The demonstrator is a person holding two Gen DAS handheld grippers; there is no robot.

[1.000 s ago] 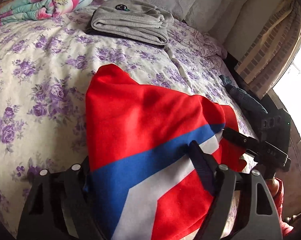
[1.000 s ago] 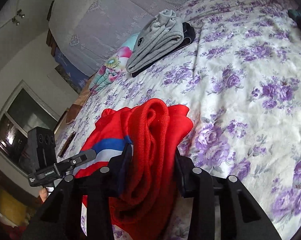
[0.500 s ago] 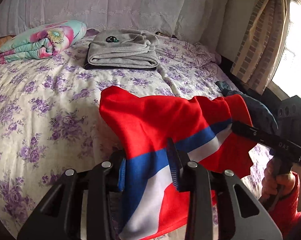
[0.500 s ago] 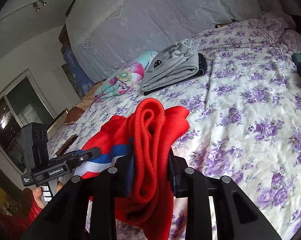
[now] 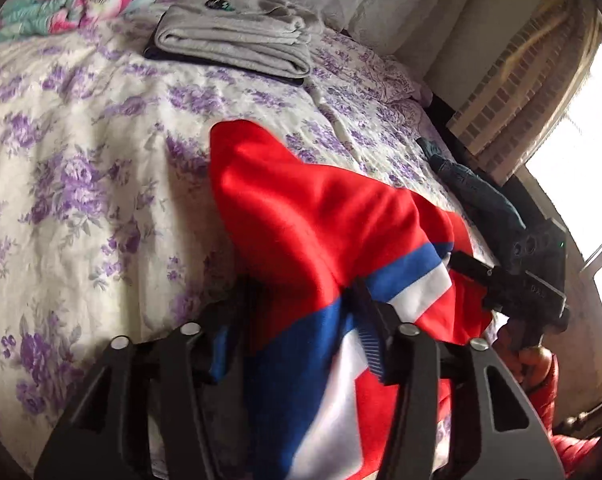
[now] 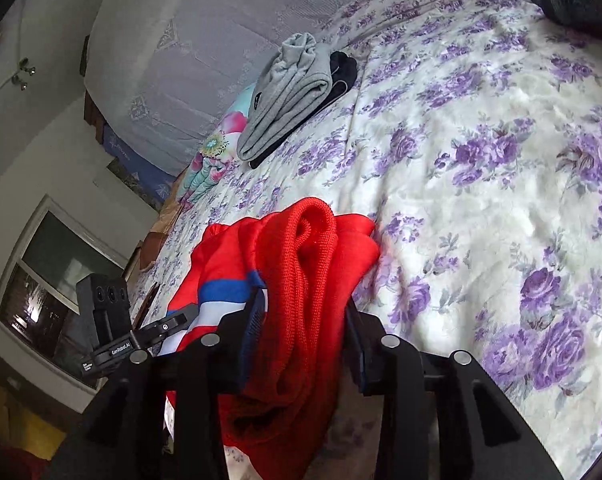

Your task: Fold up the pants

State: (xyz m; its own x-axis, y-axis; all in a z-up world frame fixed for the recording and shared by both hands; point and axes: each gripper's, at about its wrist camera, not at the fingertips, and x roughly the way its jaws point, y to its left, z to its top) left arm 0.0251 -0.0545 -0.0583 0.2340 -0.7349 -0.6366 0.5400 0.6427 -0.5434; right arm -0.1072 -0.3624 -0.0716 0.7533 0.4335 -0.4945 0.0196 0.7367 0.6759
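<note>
Pants gripped at both ends, lowered onto the bed — jaws of both grippers easing apart.

The red pants (image 5: 313, 216) lie bunched on the floral bedspread (image 5: 81, 184), nearer than the folded grey stack (image 5: 237, 36). The left gripper (image 5: 301, 328) has the striped cloth between its jaws, which are opening from the tight pinch of half a second ago; the right gripper (image 6: 305, 320) straddles the ribbed waistband, jaws also opening, cloth between them. Since then the fabric has sunk closer to the bedspread — judged: a release to lay the fold down.
</note>
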